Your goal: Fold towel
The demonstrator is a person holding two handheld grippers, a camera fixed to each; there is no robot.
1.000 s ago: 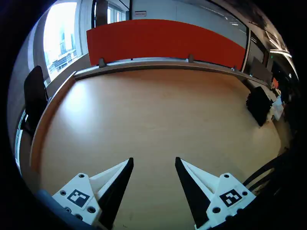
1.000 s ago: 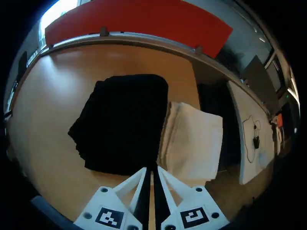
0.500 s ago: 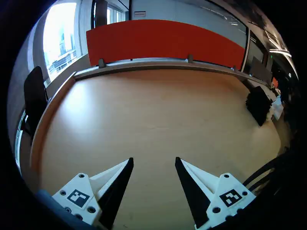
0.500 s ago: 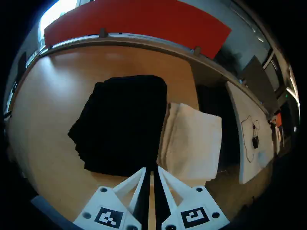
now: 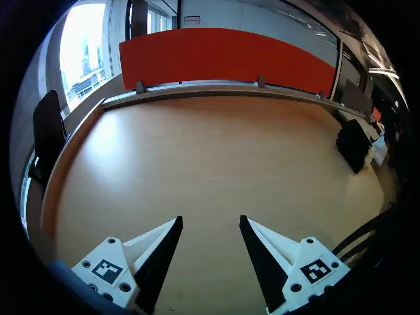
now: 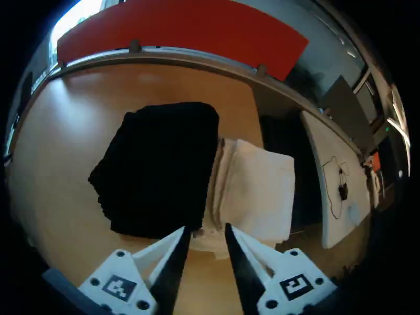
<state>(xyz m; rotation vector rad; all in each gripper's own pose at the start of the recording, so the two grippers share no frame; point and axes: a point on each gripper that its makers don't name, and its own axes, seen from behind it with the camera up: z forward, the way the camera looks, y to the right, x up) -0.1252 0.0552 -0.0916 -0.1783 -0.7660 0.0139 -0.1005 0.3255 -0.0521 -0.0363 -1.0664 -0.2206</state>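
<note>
The wooden tabletop (image 5: 210,152) extended to a red panel (image 5: 226,55) along its far edge. In the right gripper view, a folded black towel (image 6: 157,168) lay flat on the tabletop, with a folded white towel (image 6: 257,189) touching its right side. The left tongs (image 5: 210,220) were spread wide above bare tabletop, holding nothing. The right tongs (image 6: 206,233) were parted narrowly, tips at the near edge of the towels where the two met; contact with the cloth could not be determined.
</note>
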